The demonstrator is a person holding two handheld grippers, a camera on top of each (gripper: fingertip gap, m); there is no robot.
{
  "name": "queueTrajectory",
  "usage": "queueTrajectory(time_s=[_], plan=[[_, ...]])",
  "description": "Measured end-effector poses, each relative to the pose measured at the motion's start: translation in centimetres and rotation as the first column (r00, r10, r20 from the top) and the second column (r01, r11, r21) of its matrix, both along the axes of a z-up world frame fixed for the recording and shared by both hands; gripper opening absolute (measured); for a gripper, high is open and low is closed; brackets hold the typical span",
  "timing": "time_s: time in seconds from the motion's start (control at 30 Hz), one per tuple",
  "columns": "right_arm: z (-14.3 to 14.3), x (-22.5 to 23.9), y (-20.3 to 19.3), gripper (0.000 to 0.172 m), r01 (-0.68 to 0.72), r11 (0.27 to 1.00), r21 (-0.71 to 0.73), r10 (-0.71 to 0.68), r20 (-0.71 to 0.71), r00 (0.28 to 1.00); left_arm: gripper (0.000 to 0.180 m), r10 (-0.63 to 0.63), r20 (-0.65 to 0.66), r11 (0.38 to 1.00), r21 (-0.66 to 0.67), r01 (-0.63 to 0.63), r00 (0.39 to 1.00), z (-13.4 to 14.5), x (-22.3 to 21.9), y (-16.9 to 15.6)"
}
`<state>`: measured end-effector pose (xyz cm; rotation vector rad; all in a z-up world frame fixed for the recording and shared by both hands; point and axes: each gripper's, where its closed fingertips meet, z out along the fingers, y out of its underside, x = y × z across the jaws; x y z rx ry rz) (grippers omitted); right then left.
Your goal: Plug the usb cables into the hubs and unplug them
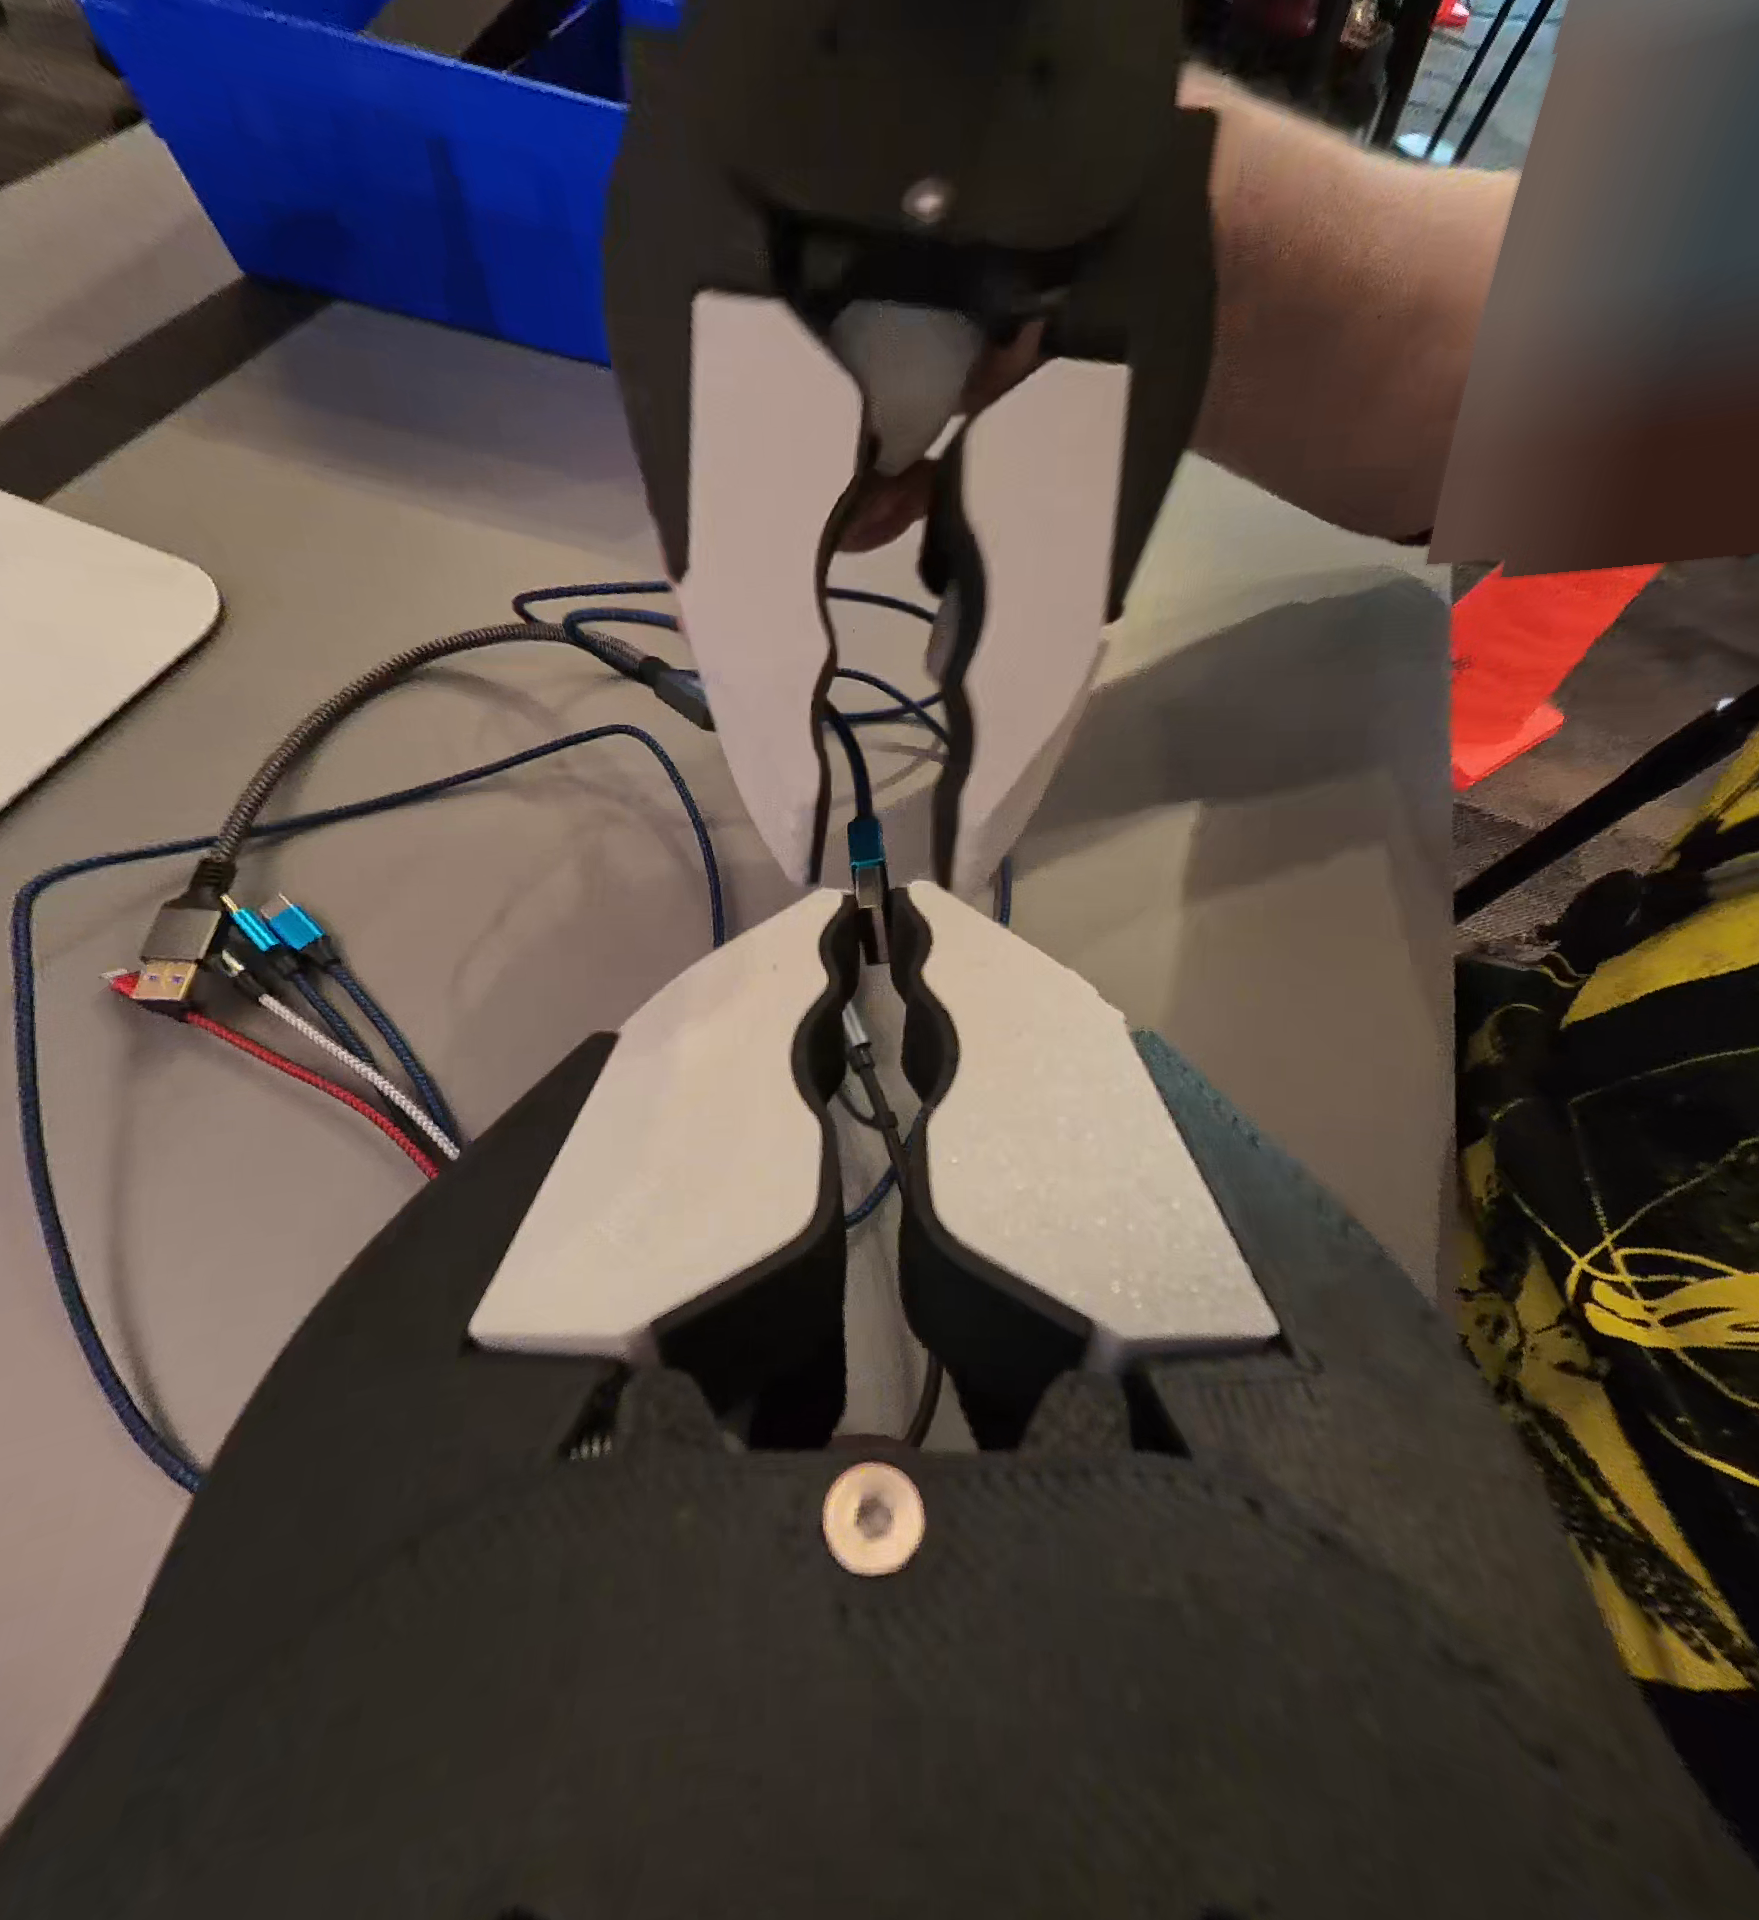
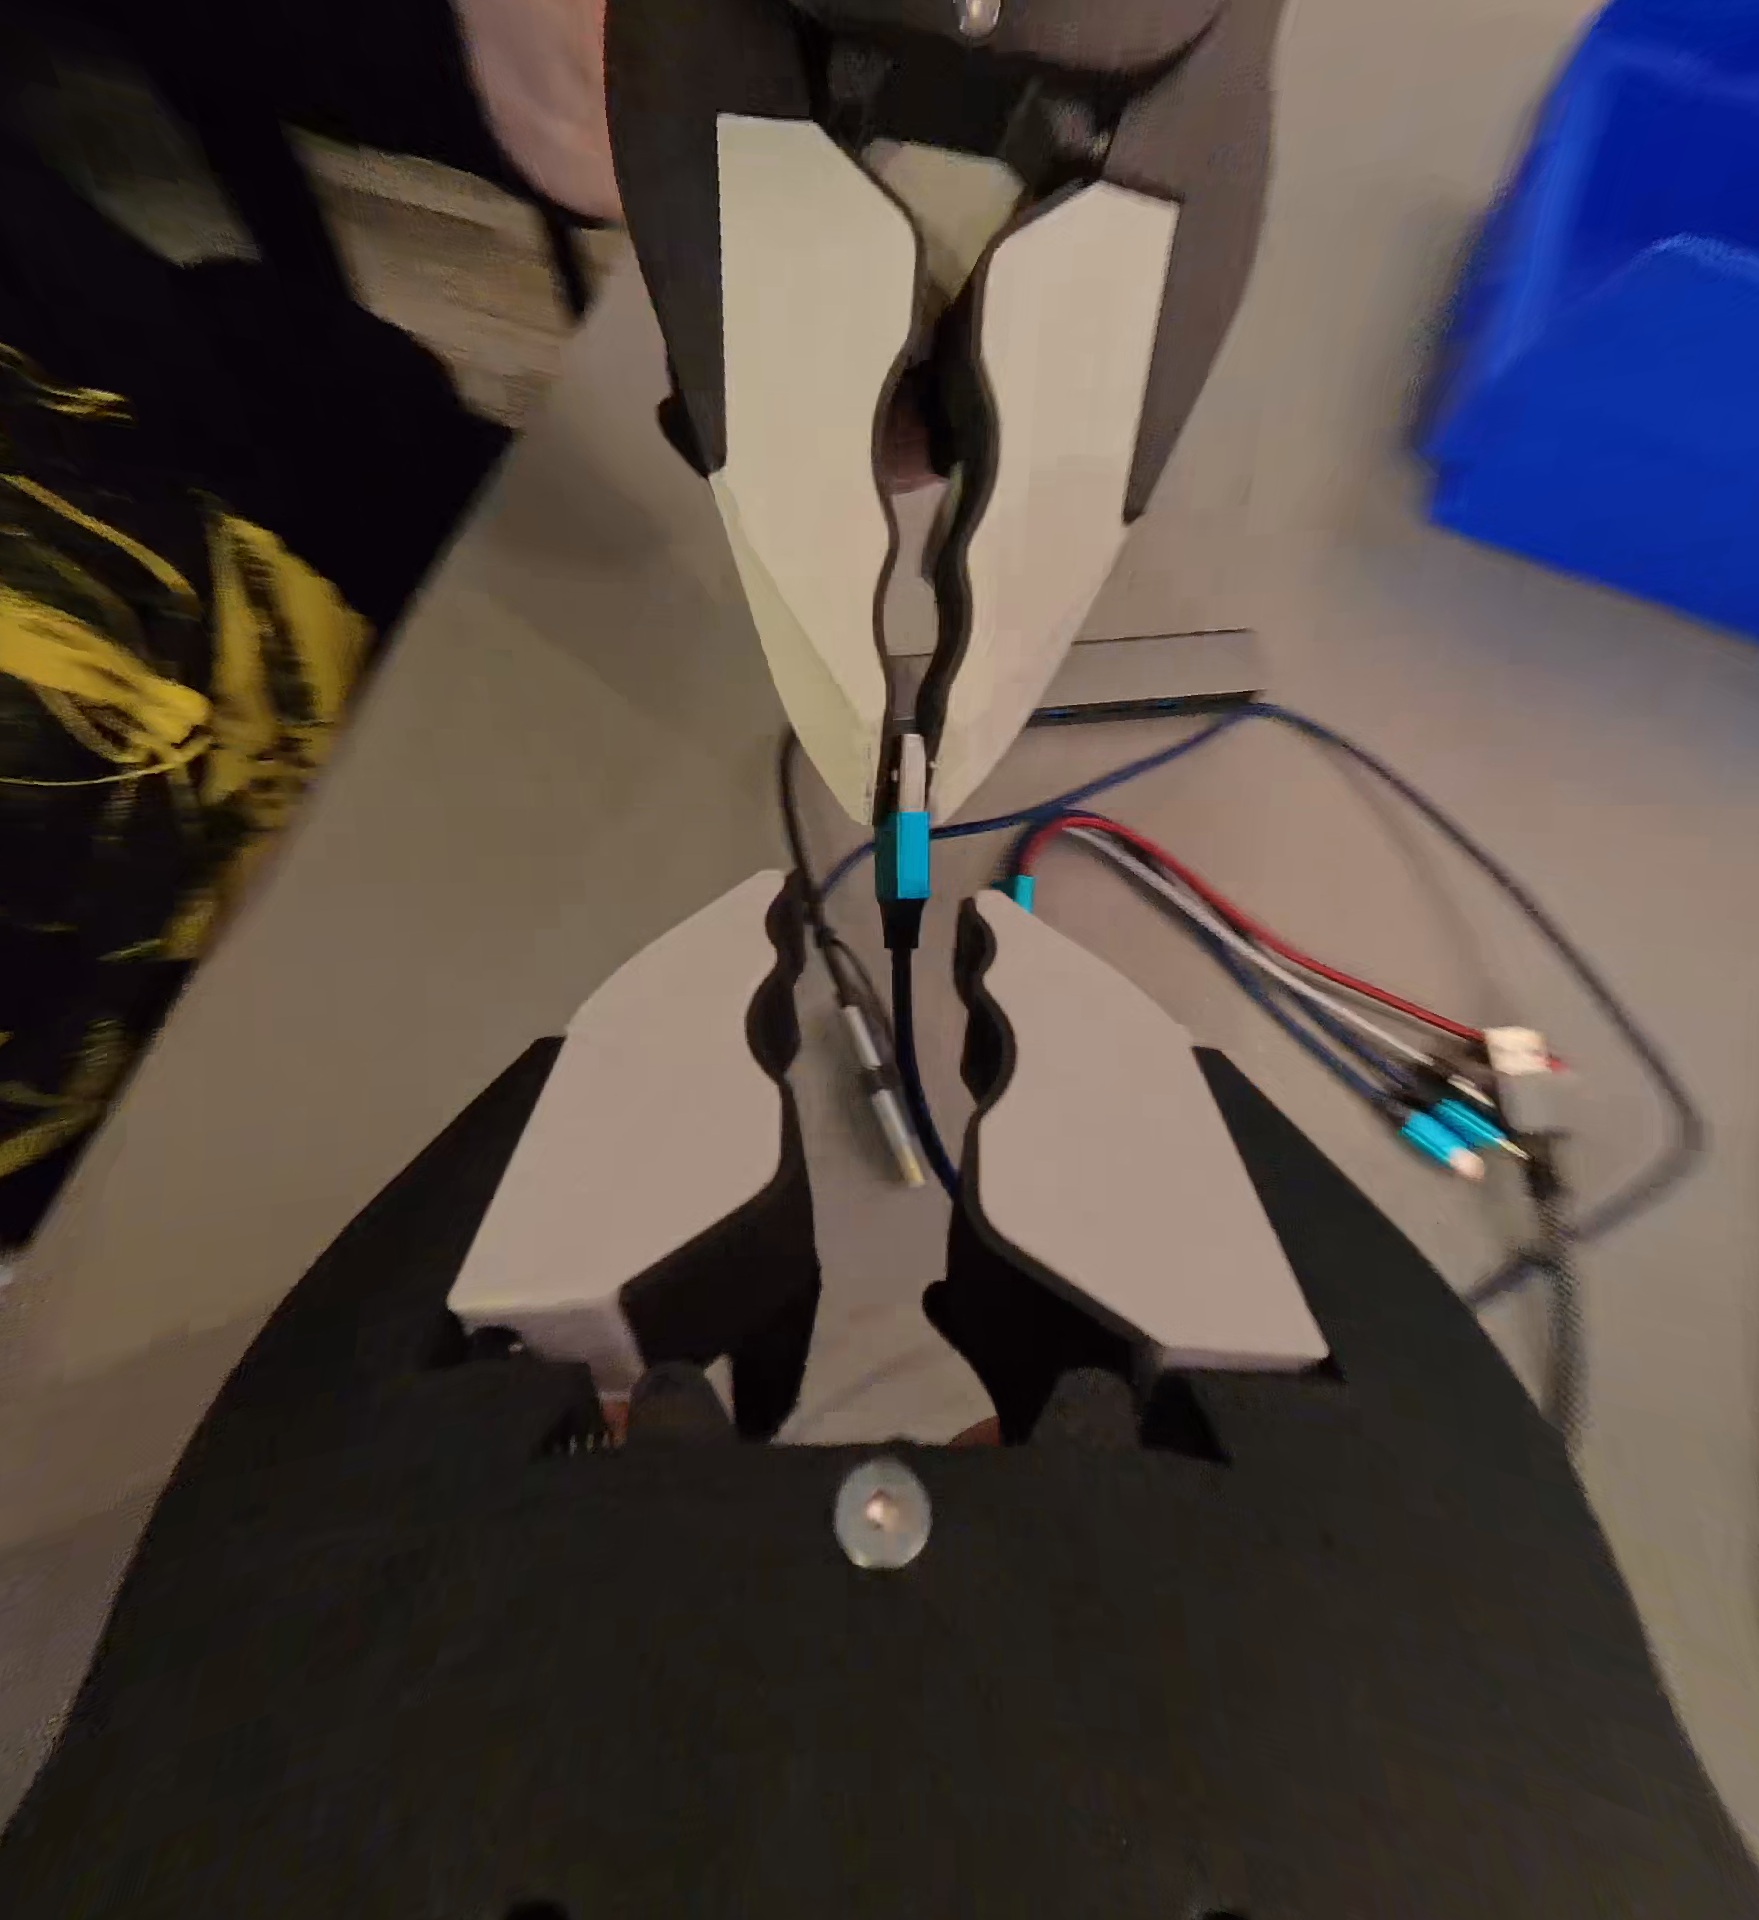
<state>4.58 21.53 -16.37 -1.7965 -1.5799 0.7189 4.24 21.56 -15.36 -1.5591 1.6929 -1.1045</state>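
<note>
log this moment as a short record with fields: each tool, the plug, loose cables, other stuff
left tool: shut on the metal end of a usb plug
right tool: open, fingers either side of the plug's cable, not pressing it
plug: teal shell, dark blue cable
loose cables: bundle of red, white and blue leads on the grey table
hub: grey strip behind the left tool
other: blue bin, white pad

A grey desk point(image 1: 355, 499) under soft indoor light, a blue plastic bin point(image 1: 376, 177) stood at its far side, a pale rounded mat point(image 1: 33, 644) lay near one edge, a red sheet point(image 1: 1519, 665) on dark mesh flooring point(image 1: 1540, 862) beyond the desk.
</note>
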Motion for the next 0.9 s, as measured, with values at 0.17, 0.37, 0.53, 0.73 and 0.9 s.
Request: queueTrajectory(time_s=[0.17, 0.37, 0.53, 0.73, 0.9], plan=[[0.2, -1.0, -0.2, 0.006, -0.046, 0.998, -0.051, 0.043, -0.065, 0.997, 0.005, -0.024, -0.024, 0.998, 0.049, 0.026, 0.999, -0.4, -0.3, -0.2], [0.2, 0.0, 0.9, 0.005, 0.046, 0.999, -0.019, -0.047, -0.072, 0.996, 0.047, 0.123, -0.075, 0.992, -0.024, -0.125, 0.990, 0.1, -2.0, 2.8], [0.4, 1.5, 1.6, 0.005, 0.129, 0.992, 0.004, -0.127, -0.134, 0.983, 0.085, 0.404, -0.345, 0.867, -0.151, -0.475, 0.847, -4.5, -7.1, 7.0], [-0.1, 2.3, 1.6, 0.005, 0.161, 0.987, 0.011, -0.158, -0.161, 0.974, 0.093, 0.515, -0.529, 0.723, -0.155, -0.673, 0.675, -10.1, -9.6, 8.5], [-0.3, 2.8, 1.6, 0.005, 0.179, 0.983, 0.037, -0.172, -0.139, 0.975, 0.083, 0.573, -0.549, 0.750, 0.050, -0.660, 0.609, -11.4, -9.0, 9.0]])
